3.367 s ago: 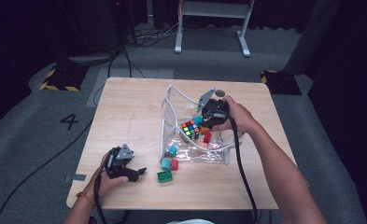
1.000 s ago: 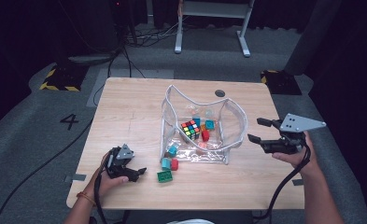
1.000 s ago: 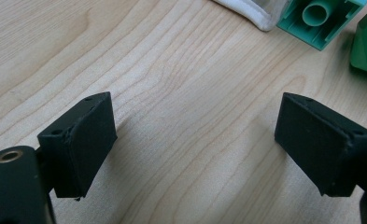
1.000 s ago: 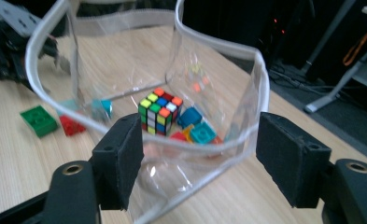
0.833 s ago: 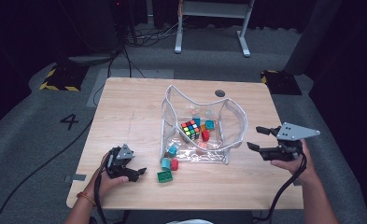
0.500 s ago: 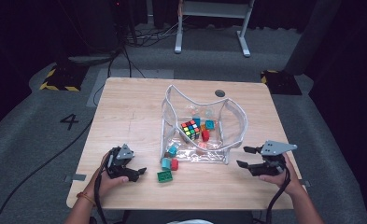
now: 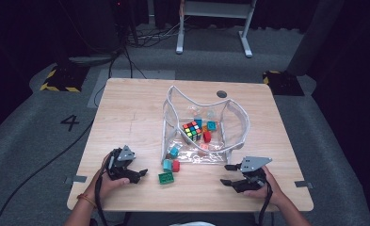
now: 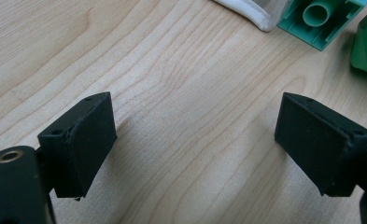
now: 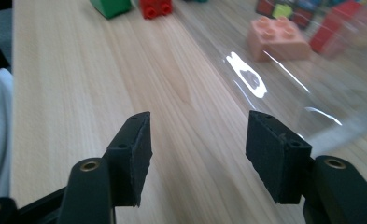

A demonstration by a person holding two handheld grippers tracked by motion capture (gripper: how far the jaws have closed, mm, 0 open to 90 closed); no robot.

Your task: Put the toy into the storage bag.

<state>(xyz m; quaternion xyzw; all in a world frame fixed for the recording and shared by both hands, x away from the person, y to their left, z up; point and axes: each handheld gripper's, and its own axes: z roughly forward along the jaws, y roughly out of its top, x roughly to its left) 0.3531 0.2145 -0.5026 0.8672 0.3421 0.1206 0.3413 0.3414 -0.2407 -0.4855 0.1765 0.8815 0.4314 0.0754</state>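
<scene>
While the high view shows both grippers resting on the table (image 7: 126, 108), the right gripper (image 9: 197, 144) view reveals a pink brick (image 9: 277, 37) inside the clear bag (image 7: 234, 122). Both grippers' jaws stand apart, empty; the right's have just been closing. Beyond the left gripper (image 8: 195, 140) lies a teal brick (image 8: 321, 21).

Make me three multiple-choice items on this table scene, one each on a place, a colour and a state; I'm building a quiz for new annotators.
1. Where does the multicoloured puzzle cube lie?
A. inside the clear plastic zip pouch
B. on the bare wooden table
C. between a gripper's jaws

2. What colour is the toy brick nearest the left hand-held gripper?
A. yellow
B. green
C. white

3. How are the jaws of the right hand-held gripper?
A. clamped on a brick
B. clamped on the pouch
C. apart with nothing between them

Answers: 1 A, the cube sits within the pouch's white-edged outline. 2 B, a green brick lies just right of that gripper. 3 C, the right gripper view shows bare wood between the pads.
</scene>
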